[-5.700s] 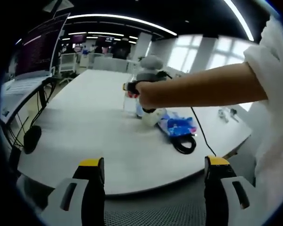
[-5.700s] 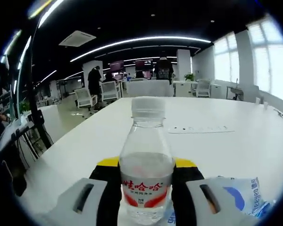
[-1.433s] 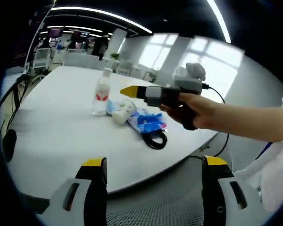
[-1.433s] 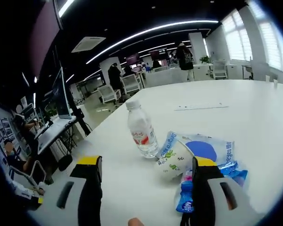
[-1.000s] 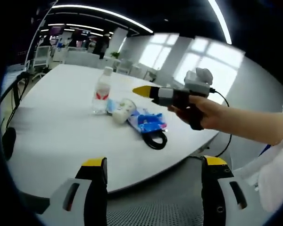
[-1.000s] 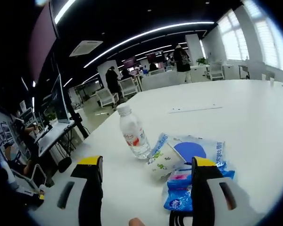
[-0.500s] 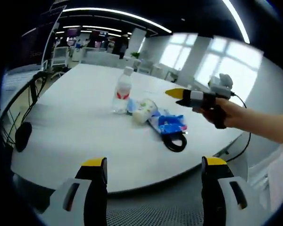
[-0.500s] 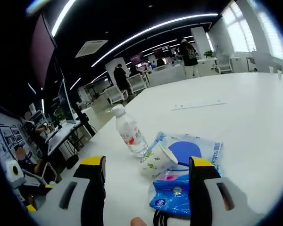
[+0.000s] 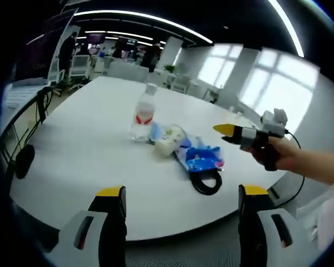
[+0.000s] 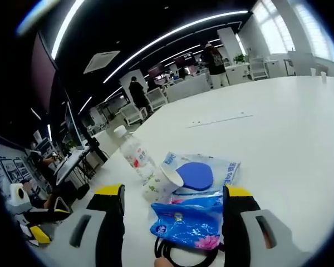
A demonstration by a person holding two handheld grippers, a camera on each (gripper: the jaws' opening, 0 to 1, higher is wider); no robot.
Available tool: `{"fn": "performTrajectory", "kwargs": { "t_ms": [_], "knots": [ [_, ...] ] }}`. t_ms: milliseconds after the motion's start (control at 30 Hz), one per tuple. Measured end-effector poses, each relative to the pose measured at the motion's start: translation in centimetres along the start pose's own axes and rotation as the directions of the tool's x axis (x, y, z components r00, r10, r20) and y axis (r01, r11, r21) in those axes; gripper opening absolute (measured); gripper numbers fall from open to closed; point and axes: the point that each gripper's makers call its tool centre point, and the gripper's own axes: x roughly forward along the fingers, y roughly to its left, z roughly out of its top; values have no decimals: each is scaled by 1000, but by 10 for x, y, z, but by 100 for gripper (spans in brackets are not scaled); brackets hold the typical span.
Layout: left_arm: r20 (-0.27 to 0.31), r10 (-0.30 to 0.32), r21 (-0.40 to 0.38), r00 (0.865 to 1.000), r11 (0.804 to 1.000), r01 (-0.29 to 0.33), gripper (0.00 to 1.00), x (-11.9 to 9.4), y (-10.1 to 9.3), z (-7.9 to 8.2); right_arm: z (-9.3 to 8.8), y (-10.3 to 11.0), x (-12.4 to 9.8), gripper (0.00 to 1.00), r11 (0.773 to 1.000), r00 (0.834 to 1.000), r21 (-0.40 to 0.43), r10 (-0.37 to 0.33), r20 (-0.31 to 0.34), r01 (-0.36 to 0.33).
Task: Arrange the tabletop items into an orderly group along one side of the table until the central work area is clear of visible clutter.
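Jaws of the left gripper (image 9: pixel 175 222) stood wide apart at the bottom of the left gripper view, with nothing between them, held back from the near edge of the white table (image 9: pixel 83 150). Beyond that edge, the nearest item was a coiled black cable (image 9: pixel 205 182), lying just in front of a blue plastic packet (image 9: pixel 201 158) and touching it. Next came a paper cup (image 9: pixel 168 140) on its side, then a clear water bottle (image 9: pixel 143 115) with a red label, standing upright just beside the cup; all four sat close together in a row toward one side of the tabletop. To the right of that view, a hand (image 9: pixel 284 157) held the right gripper (image 9: pixel 225 130) above the table edge, its yellow tips drawn to one point as far as the frame showed. In the right gripper view, however, the right gripper (image 10: pixel 172 228) had its jaws spread wide and empty. Between them lay the cable (image 10: pixel 185 255), then the blue packet (image 10: pixel 186 222), then a second packet with a dark blue disc (image 10: pixel 197 173), the cup (image 10: pixel 162 182) and the bottle (image 10: pixel 134 158) leaning left in the fisheye. Far behind stood office chairs (image 10: pixel 134 114) and people (image 10: pixel 214 58).
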Motion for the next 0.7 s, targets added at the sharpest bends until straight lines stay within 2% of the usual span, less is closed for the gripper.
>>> {"fn": "performTrajectory", "kwargs": {
  "t_ms": [100,233,433,700],
  "knots": [
    [-18,-23,18,1000,1000,24,79,13,-14,-1,3,-7,-7,70,1000,1000,4,-2,2,2],
    [-34,-45,35,998,998,47,78,25,-23,0,5,-16,-13,70,1000,1000,6,-8,3,8],
    [-34,-51,11,998,999,52,78,44,-25,5,2,-33,-24,70,1000,1000,20,-24,-3,24],
    [-65,-59,-4,996,998,59,76,69,-30,5,-6,-54,-37,69,998,999,40,-40,-14,41]
  ]
}}
